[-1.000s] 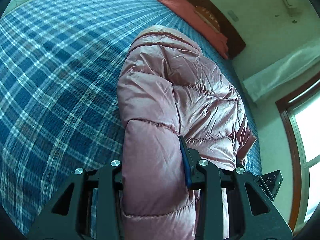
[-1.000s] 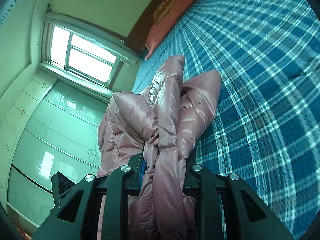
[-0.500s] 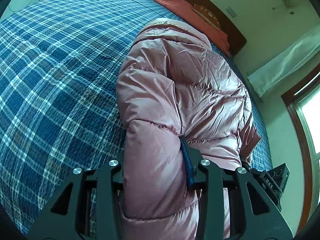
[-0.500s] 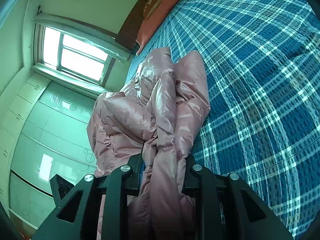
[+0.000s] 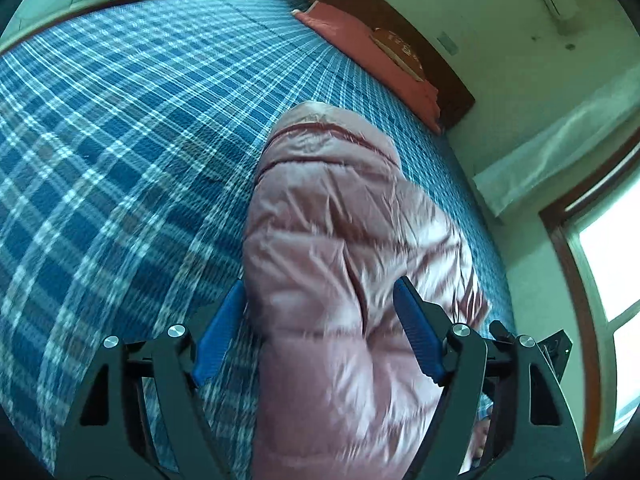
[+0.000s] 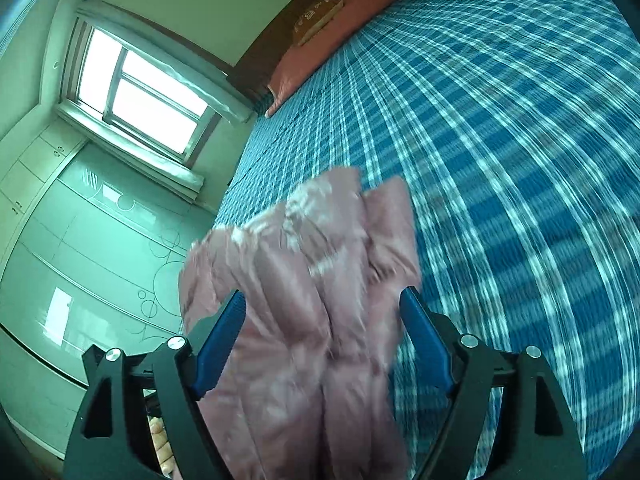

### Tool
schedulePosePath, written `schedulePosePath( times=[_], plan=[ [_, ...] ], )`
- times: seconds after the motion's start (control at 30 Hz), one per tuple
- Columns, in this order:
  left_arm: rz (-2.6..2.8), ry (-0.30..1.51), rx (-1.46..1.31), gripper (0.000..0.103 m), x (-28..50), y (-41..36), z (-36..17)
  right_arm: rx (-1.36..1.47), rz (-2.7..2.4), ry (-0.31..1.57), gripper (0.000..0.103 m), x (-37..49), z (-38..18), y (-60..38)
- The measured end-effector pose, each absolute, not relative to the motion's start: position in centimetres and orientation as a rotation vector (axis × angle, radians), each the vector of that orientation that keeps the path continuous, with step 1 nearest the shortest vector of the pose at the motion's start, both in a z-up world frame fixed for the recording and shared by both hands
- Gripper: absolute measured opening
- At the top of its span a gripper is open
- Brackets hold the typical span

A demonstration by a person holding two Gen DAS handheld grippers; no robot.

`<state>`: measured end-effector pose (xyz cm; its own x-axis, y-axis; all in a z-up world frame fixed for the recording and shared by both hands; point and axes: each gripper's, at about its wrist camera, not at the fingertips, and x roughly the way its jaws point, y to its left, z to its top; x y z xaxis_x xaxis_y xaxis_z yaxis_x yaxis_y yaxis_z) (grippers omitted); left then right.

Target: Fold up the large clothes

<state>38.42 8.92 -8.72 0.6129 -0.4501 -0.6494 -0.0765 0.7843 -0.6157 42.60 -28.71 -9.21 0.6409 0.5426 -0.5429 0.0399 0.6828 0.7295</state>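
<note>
A shiny pink puffer jacket (image 5: 344,248) lies bunched on the blue plaid bed (image 5: 120,152). My left gripper (image 5: 320,300) is open, its blue pads (image 5: 416,332) spread either side of the jacket's near end without pinching it. In the right wrist view the same jacket (image 6: 312,280) lies between the spread fingers of my right gripper (image 6: 322,312), which is open too, its blue pads (image 6: 424,340) apart from the fabric. Both views are motion-blurred.
The plaid bed (image 6: 500,140) stretches to a dark headboard with a pink pillow (image 5: 372,52). A window (image 6: 140,92) and pale green wardrobe doors (image 6: 80,260) stand beyond the bed's edge near the jacket.
Both grippers opened and let go of the jacket. Both have pulled back and lifted a little, so the jacket looks smaller and the views are blurred.
</note>
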Motion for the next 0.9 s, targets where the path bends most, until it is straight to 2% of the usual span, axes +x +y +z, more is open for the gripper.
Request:
schedulePosePath(
  times=[0.17,0.2,0.23,0.3,0.37,0.47,0.57,0.6,0.63,0.7,0.9],
  plan=[
    [-0.195,0.944,-0.62,0.074,40.8,8.0,-9.5,0.823,0.314,0.903,0.078,45.8,-11.2,-28.3],
    [-0.18,0.955,-0.607,0.061,40.9,7.8,-9.6,0.837,0.301,0.91,0.072,46.2,-11.5,-28.4],
    [-0.16,0.98,-0.588,0.049,41.3,7.6,-10.0,0.859,0.301,0.926,0.047,46.6,-12.1,-28.5],
    [-0.166,1.008,-0.593,0.037,41.8,7.5,-10.7,0.907,0.324,0.959,0.022,47.3,-13.3,-28.5],
    [-0.149,1.027,-0.58,0.033,42.2,7.2,-11.1,0.876,0.309,0.974,0.019,47.8,-13.6,-28.1],
    [-0.146,1.043,-0.554,0.033,42.6,7.0,-11.2,0.841,0.306,0.969,0.019,47.9,-13.1,-27.8],
    [-0.144,1.025,-0.555,0.047,41.7,7.7,-10.6,0.825,0.313,0.96,0.025,46.7,-11.9,-27.9],
    [-0.132,1.018,-0.567,0.054,41.0,8.1,-10.4,0.821,0.318,0.957,0.035,45.5,-11.4,-27.8],
    [-0.132,1.013,-0.581,0.06,40.4,8.3,-10.2,0.824,0.324,0.949,0.052,44.3,-11.0,-28.0],
    [-0.148,1.001,-0.63,0.066,38.3,9.0,-10.1,0.837,0.326,0.926,0.07,42.3,-10.4,-28.4],
    [-0.208,1.0,-0.742,0.076,31.8,9.2,-10.2,0.895,0.372,0.929,0.071,34.8,-10.7,-28.0]
  ],
)
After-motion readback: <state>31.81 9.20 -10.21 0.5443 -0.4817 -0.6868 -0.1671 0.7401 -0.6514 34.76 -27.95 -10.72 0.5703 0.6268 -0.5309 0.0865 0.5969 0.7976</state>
